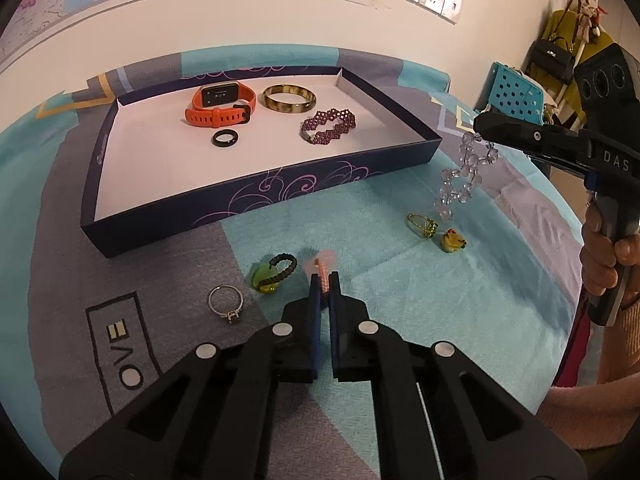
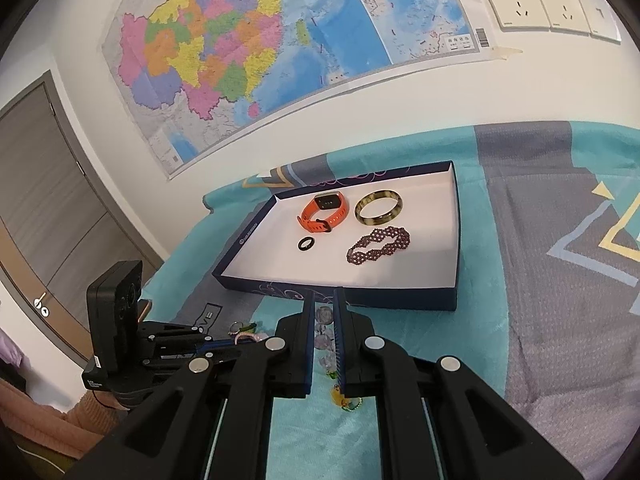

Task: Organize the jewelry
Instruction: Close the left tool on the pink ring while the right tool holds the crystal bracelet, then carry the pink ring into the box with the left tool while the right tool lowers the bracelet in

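My left gripper [image 1: 325,280] is low over the teal cloth, shut on a small pink beaded ring [image 1: 320,266] that pokes out past its tips. At the right, my right gripper [image 1: 480,128] is shut on a clear crystal bead bracelet [image 1: 460,176], which hangs down just off the tray's right corner. The same beads [image 2: 324,314] show between the right fingers in the right wrist view. The dark blue tray [image 1: 256,192] holds an orange watch [image 1: 220,106], a tortoiseshell bangle [image 1: 289,98], a purple beaded bracelet [image 1: 328,126] and a black ring [image 1: 226,138].
Loose on the cloth lie a silver ring [image 1: 226,304], a green-stone ring with a black band [image 1: 276,274], a gold-green bead ring [image 1: 422,225] and a yellow charm [image 1: 454,240]. A blue perforated basket [image 1: 514,96] stands beyond the table's right edge. A hand [image 1: 600,256] holds the right gripper.
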`<act>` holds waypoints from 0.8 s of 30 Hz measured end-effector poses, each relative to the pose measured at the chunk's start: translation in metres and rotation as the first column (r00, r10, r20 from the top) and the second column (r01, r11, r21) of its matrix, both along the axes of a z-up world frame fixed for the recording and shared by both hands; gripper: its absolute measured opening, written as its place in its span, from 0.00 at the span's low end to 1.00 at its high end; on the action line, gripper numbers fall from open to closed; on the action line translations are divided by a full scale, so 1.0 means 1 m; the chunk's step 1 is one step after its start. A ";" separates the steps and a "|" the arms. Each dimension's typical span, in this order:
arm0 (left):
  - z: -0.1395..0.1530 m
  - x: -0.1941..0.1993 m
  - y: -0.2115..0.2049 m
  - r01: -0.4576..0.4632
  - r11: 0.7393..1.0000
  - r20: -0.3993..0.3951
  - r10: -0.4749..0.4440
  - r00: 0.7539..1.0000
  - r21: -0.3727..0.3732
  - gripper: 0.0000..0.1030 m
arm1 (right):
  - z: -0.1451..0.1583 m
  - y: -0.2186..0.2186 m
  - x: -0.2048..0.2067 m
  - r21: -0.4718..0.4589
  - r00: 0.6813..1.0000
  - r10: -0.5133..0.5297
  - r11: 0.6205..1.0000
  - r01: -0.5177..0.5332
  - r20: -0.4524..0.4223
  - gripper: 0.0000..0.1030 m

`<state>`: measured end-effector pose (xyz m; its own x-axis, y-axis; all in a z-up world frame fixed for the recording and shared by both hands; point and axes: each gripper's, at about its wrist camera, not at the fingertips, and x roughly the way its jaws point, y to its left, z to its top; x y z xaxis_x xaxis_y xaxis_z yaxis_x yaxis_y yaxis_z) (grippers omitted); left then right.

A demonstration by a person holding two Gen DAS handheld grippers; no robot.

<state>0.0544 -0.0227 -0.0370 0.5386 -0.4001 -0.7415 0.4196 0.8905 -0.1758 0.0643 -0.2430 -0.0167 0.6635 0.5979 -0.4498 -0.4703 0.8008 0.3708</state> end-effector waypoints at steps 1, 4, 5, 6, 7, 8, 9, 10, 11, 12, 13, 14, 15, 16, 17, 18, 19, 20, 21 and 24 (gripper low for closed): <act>0.001 -0.001 0.000 0.000 1.000 0.005 0.000 1.000 -0.001 0.04 | 0.001 0.000 0.000 -0.001 1.000 0.000 1.000 0.000 0.002 0.07; 0.003 -0.002 0.001 -0.003 1.000 0.014 0.003 1.000 -0.009 0.04 | 0.004 0.002 -0.002 -0.005 1.000 0.003 1.000 -0.003 0.011 0.07; 0.004 -0.003 0.002 -0.003 1.000 0.018 0.003 1.000 -0.013 0.04 | 0.005 0.002 -0.002 -0.005 1.000 0.004 1.000 -0.004 0.014 0.07; 0.005 -0.003 0.003 -0.004 1.000 0.021 0.004 1.000 -0.014 0.04 | 0.006 0.003 -0.003 -0.005 1.000 0.006 1.000 -0.006 0.017 0.07; 0.008 -0.004 0.003 -0.006 1.000 0.031 0.006 0.999 -0.015 0.04 | 0.007 0.003 -0.004 -0.006 1.000 0.007 1.000 -0.007 0.021 0.07; 0.010 -0.005 0.004 -0.005 1.000 0.036 0.006 0.999 -0.017 0.04 | 0.009 0.004 -0.004 -0.007 1.000 0.008 1.000 -0.008 0.026 0.07; 0.012 -0.007 0.005 -0.004 1.000 0.042 0.005 0.999 -0.020 0.04 | 0.010 0.004 -0.004 -0.009 1.000 0.009 1.000 -0.009 0.029 0.07; 0.014 -0.008 0.006 -0.005 1.000 0.050 0.006 0.999 -0.022 0.04 | 0.012 0.005 -0.004 -0.010 0.999 0.010 1.000 -0.009 0.033 0.07; 0.016 -0.008 0.007 -0.004 1.000 0.056 0.006 0.998 -0.025 0.04 | 0.013 0.006 -0.004 -0.010 0.999 0.013 1.000 -0.012 0.038 0.07; 0.019 -0.009 0.008 -0.004 1.000 0.064 0.006 0.998 -0.026 0.04 | 0.015 0.006 -0.004 -0.011 0.999 0.013 1.000 -0.013 0.041 0.07; 0.021 -0.010 0.009 -0.006 1.000 0.070 0.008 0.998 -0.026 0.04 | 0.017 0.007 -0.003 -0.011 0.999 0.015 1.000 -0.014 0.044 0.07; 0.023 -0.010 0.009 -0.006 1.000 0.075 0.008 0.997 -0.026 0.04 | 0.018 0.008 -0.002 -0.014 0.999 0.018 1.000 -0.017 0.047 0.07; 0.026 -0.010 0.009 -0.006 1.000 0.083 0.009 0.996 -0.025 0.04 | 0.019 0.009 -0.002 -0.017 0.999 0.019 1.000 -0.018 0.050 0.07; 0.028 -0.010 0.010 -0.008 1.000 0.089 0.010 0.996 -0.024 0.04 | 0.021 0.010 -0.001 -0.018 0.998 0.022 1.000 -0.021 0.053 0.07; 0.030 -0.009 0.010 -0.008 1.000 0.096 0.010 0.995 -0.024 0.04 | 0.022 0.011 -0.001 -0.019 0.998 0.024 1.000 -0.023 0.056 0.07; 0.032 -0.009 0.010 -0.009 1.000 0.102 0.011 0.995 -0.022 0.04 | 0.023 0.012 0.000 -0.020 0.998 0.027 0.999 -0.026 0.059 0.07; 0.035 -0.008 0.011 -0.012 1.000 0.110 0.014 0.994 -0.020 0.04 | 0.025 0.013 0.001 -0.022 0.998 0.030 0.999 -0.028 0.062 0.07; 0.037 -0.008 0.011 -0.014 1.000 0.115 0.016 0.993 -0.019 0.04 | 0.026 0.014 0.003 -0.022 0.998 0.031 0.999 -0.030 0.063 0.07; 0.038 -0.007 0.012 -0.015 1.000 0.120 0.017 0.993 -0.018 0.04 | 0.028 0.015 0.005 -0.021 0.997 0.033 0.999 -0.032 0.064 0.07; 0.044 -0.003 0.013 -0.019 1.000 0.136 0.020 0.991 -0.013 0.04 | 0.031 0.018 0.009 -0.025 0.997 0.038 0.999 -0.036 0.070 0.07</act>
